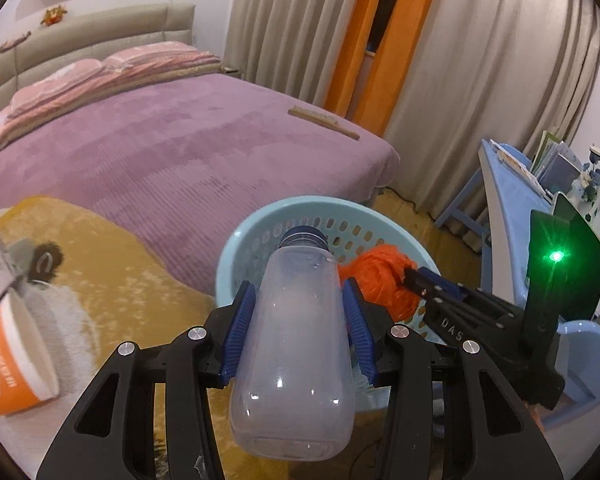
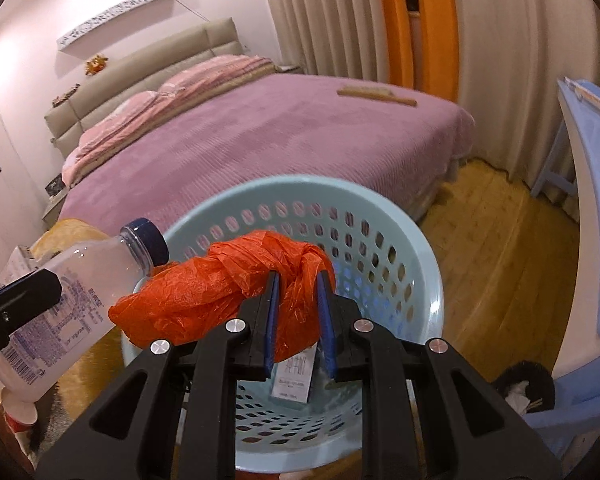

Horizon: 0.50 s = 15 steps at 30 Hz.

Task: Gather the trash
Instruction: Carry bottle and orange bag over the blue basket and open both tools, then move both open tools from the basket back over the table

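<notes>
Left gripper (image 1: 300,320) clamps plastic bottle (image 1: 296,344) beside the blue basket (image 2: 428,280); right gripper (image 2: 298,320) pinches orange bag (image 2: 220,288) over it

Both views are lit by warm, fairly dim indoor light with a pinkish-yellow cast; shadows are soft and weak. A green lamp (image 1: 556,256) flares into a star-shaped glare in the left wrist view. Small bright highlights sit on the clear bottle (image 1: 296,332) near its base. Fisheye distortion bends the curtains (image 1: 480,60) and the bed (image 1: 172,152), and black vignette fills all 4 corners. The bedspread shows blocky compression smearing. In the right wrist view the blue basket (image 2: 428,256) rim and the wooden floor (image 2: 500,248) look motion-blurred, while the orange bag (image 2: 220,280) stays sharper.
</notes>
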Available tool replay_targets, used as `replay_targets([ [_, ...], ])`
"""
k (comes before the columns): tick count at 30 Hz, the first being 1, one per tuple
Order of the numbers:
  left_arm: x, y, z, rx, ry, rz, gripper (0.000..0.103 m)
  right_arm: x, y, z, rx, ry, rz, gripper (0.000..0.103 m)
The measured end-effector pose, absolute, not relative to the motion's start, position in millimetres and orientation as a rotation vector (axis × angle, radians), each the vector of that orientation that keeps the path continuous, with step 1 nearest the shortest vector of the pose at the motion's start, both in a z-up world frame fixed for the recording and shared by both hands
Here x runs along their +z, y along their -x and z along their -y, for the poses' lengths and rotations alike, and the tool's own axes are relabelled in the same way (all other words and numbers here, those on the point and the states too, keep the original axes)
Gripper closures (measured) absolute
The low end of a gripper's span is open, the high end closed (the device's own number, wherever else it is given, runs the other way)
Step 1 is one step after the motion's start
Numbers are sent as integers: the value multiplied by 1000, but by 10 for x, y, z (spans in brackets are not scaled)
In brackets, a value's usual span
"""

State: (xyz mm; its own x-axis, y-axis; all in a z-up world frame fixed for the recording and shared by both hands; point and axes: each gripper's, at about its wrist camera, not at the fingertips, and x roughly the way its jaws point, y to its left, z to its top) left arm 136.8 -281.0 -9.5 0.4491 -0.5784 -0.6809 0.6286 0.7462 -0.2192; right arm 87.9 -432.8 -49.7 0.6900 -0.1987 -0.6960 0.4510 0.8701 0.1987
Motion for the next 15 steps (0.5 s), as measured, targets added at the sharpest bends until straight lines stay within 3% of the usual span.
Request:
replay_targets([
  [5, -159, -1379, 2845, -743, -65, -827, 58, -601, -910, 4373, -371, -398, -762, 85],
  [8, -108, -1335, 2810, -743, -62, -803, 48, -630, -935, 4417, -369, -409, -781, 79],
  [12, -51, -1274, 2698, -734, -58, -783, 47, -611, -895, 4428, -363, -415, -774, 75],
  [15, -11, -1241, 2595, -731, -39, -773, 45, -555, -844, 4385, -359, -416, -763, 58],
])
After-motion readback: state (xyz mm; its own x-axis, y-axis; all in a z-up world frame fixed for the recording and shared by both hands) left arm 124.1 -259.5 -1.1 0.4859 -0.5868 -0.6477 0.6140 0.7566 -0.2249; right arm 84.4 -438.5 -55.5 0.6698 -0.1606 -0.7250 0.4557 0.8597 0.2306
